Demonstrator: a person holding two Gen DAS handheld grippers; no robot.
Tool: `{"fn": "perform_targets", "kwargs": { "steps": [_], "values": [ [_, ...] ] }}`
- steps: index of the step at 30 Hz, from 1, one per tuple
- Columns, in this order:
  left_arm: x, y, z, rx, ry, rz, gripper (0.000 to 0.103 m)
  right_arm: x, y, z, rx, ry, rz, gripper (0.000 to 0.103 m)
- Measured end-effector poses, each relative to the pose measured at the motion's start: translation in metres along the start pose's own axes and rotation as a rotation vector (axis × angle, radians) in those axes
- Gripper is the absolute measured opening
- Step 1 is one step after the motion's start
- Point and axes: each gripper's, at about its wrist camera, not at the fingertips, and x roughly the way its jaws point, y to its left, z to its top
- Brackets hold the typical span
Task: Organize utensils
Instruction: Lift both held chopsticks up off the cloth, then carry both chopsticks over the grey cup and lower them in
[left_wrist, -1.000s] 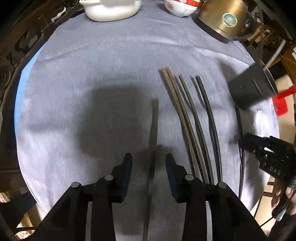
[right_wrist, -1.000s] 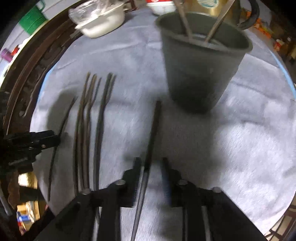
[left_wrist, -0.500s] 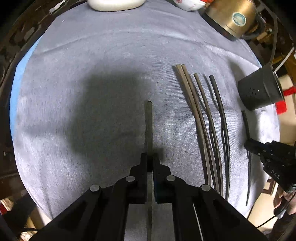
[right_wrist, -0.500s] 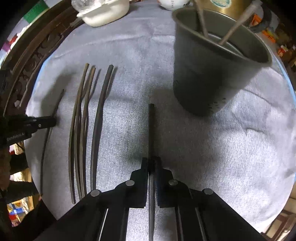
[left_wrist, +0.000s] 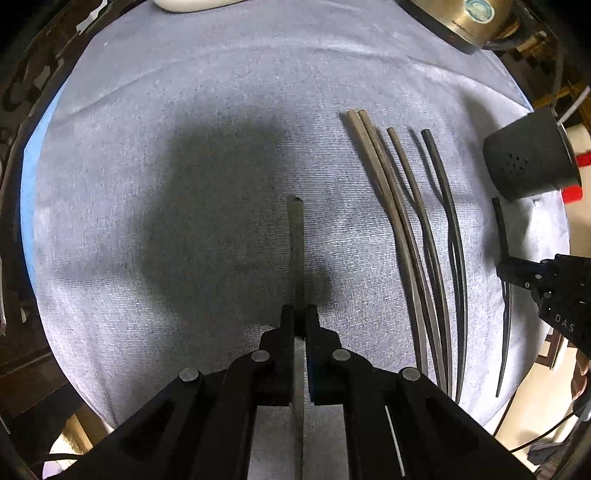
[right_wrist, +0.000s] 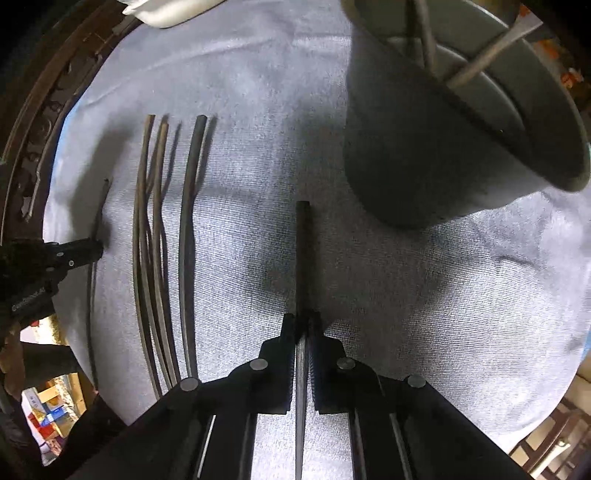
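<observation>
While both wrist views look straight down on a round table under a grey cloth (left_wrist: 221, 110), each gripper is clenched on a single chopstick. In the left wrist view, the left gripper (left_wrist: 300, 314) sits at lower centre, its jaws pinched onto a brownish chopstick (left_wrist: 296, 243) that runs up the middle of the frame. To its right, in mid-frame, four loose chopsticks (left_wrist: 413, 236) lie side by side on the cloth (two paler, two darker). At the right edge stands the dark utensil cup (left_wrist: 528, 162), and below it the right gripper (left_wrist: 508, 267) shows, closed on its own stick.

In the right wrist view, the right gripper (right_wrist: 303, 321) grasps a dark chopstick (right_wrist: 303, 251) at lower centre, the stick pointing up toward the utensil cup (right_wrist: 424, 147), which fills the upper right and has two utensils standing in it. The loose chopsticks (right_wrist: 162, 240) lie in the left half, and the left gripper (right_wrist: 94, 247) shows at the left edge. A white dish (right_wrist: 166, 11) and a brass kettle (left_wrist: 465, 18) sit at the top edges.
</observation>
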Motion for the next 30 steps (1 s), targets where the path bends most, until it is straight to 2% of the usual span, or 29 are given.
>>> {"fn": "perform_targets", "kwargs": {
  "steps": [2, 3, 5, 7, 10, 13, 17, 20, 22, 24, 29, 30],
  "values": [
    [-0.005, 0.008, -0.006, -0.035, -0.027, -0.044, 0.005, -0.005, -0.004, -0.012, 0.026, -0.061, 0.047, 0.007],
    [-0.011, 0.012, -0.010, -0.050, -0.061, -0.070, 0.005, -0.012, 0.008, -0.023, 0.038, -0.091, 0.070, 0.007],
    [-0.025, 0.022, -0.019, -0.076, -0.119, -0.099, 0.005, -0.027, 0.010, -0.044, 0.064, -0.191, 0.126, 0.007],
    [-0.045, 0.032, -0.030, -0.118, -0.223, -0.151, 0.005, -0.043, 0.009, -0.061, 0.089, -0.292, 0.162, 0.007],
    [-0.073, 0.038, -0.042, -0.158, -0.363, -0.160, 0.005, -0.072, 0.000, -0.084, 0.145, -0.451, 0.207, 0.007],
    [-0.099, 0.037, -0.052, -0.191, -0.527, -0.169, 0.005, -0.098, -0.011, -0.101, 0.193, -0.628, 0.208, 0.007],
    [-0.124, 0.027, -0.064, -0.212, -0.782, -0.155, 0.005, -0.132, -0.031, -0.123, 0.260, -0.894, 0.133, 0.007],
    [-0.124, 0.013, -0.067, -0.216, -0.910, -0.119, 0.005, -0.148, -0.043, -0.135, 0.309, -1.018, 0.076, 0.007],
    [-0.127, 0.009, -0.071, -0.224, -0.968, -0.104, 0.005, -0.148, -0.037, -0.135, 0.303, -1.078, 0.014, 0.007],
    [-0.130, 0.005, -0.072, -0.218, -1.009, -0.057, 0.005, -0.145, -0.032, -0.133, 0.293, -1.112, -0.036, 0.007],
    [-0.115, -0.005, -0.079, -0.192, -1.058, 0.034, 0.006, -0.146, -0.022, -0.141, 0.257, -1.136, -0.079, 0.007],
    [-0.118, -0.005, -0.082, -0.193, -1.057, 0.025, 0.006, -0.147, -0.020, -0.142, 0.248, -1.138, -0.081, 0.007]
  ]
}}
